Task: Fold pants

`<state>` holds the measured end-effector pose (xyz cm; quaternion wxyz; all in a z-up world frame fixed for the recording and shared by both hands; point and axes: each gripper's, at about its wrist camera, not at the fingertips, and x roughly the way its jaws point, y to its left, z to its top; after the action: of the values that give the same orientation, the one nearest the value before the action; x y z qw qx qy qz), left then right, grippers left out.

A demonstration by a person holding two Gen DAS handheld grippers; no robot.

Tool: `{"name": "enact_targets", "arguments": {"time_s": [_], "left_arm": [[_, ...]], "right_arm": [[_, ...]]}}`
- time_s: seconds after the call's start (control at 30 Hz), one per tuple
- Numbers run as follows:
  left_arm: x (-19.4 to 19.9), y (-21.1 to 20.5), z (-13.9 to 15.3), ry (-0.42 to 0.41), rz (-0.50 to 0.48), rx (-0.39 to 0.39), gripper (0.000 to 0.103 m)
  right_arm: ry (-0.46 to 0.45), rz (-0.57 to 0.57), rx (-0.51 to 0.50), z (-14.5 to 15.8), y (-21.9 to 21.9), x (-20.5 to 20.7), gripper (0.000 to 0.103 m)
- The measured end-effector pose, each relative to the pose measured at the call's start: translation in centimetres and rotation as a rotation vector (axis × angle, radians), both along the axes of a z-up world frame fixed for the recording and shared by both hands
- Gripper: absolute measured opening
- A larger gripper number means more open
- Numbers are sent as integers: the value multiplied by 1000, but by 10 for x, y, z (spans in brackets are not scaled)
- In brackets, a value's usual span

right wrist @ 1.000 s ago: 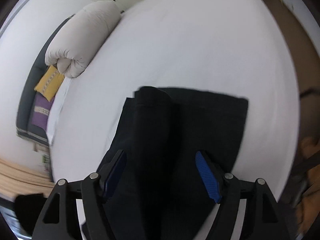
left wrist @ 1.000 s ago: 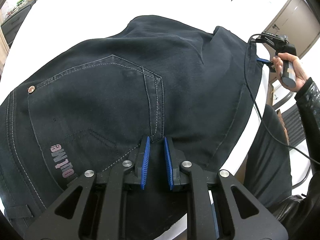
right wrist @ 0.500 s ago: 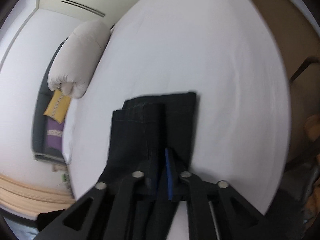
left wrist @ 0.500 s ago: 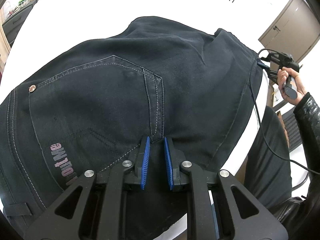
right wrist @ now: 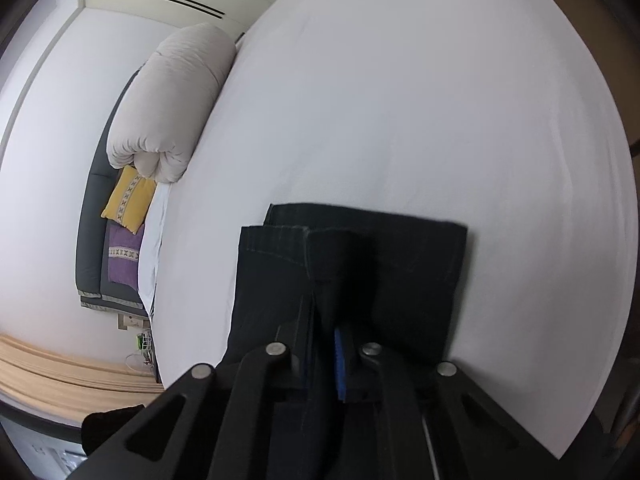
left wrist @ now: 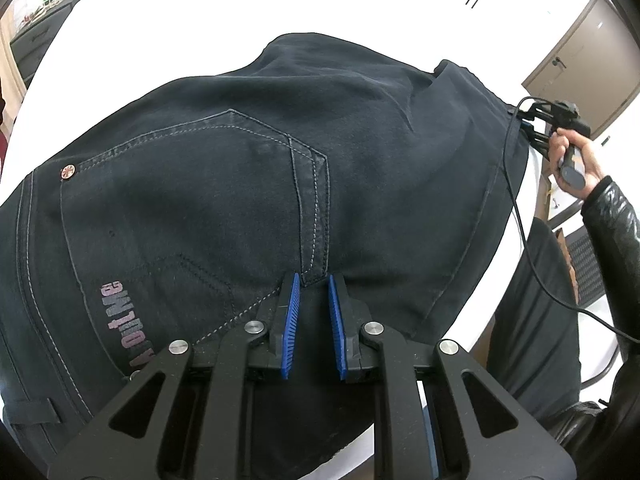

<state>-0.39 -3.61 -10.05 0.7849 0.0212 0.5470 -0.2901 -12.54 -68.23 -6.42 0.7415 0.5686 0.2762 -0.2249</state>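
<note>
- Right now the black jeans (left wrist: 248, 184) lie spread on the white bed (left wrist: 192, 24), with the seat side up.
- A back pocket (left wrist: 192, 196) with pale stitching shows on the left part of the jeans, and a small copper rivet (left wrist: 67, 172) sits at its far left corner.
- Pink letters (left wrist: 127, 330) are printed near the left edge, below the pocket.
- The left gripper (left wrist: 313, 322) is pinching the near edge of the jeans, with its blue pads (left wrist: 291, 326) close together on the cloth right by the pocket seam.
- The right gripper (right wrist: 322, 354) is squeezed tight on the leg end of the jeans (right wrist: 352, 264), and a fold of dark cloth stands up between its fingers.
- From the left camera, the right gripper (left wrist: 530, 122) is far to the right at the jeans' edge, held by a hand (left wrist: 576, 156) in a shiny black sleeve, with a thin black cable (left wrist: 520, 220) hanging from it.
- From the right camera, a rolled white duvet (right wrist: 176, 104) rests on the far left side of the bed.
- A yellow cushion (right wrist: 128, 200) and a purple cushion (right wrist: 122, 258) sit just beside the duvet, at the left.
</note>
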Motion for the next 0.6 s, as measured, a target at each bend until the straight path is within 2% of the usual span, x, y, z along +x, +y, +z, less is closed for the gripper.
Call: {"name": "enact_targets", "arguments": {"time_s": [0.23, 0.6], "left_arm": [[3, 5, 2, 16, 17, -14, 15], [4, 6, 9, 14, 38, -26, 15]], "right_arm": [[26, -23, -88, 7, 1, -16, 3], [-6, -106, -54, 1, -12, -37, 3]]}}
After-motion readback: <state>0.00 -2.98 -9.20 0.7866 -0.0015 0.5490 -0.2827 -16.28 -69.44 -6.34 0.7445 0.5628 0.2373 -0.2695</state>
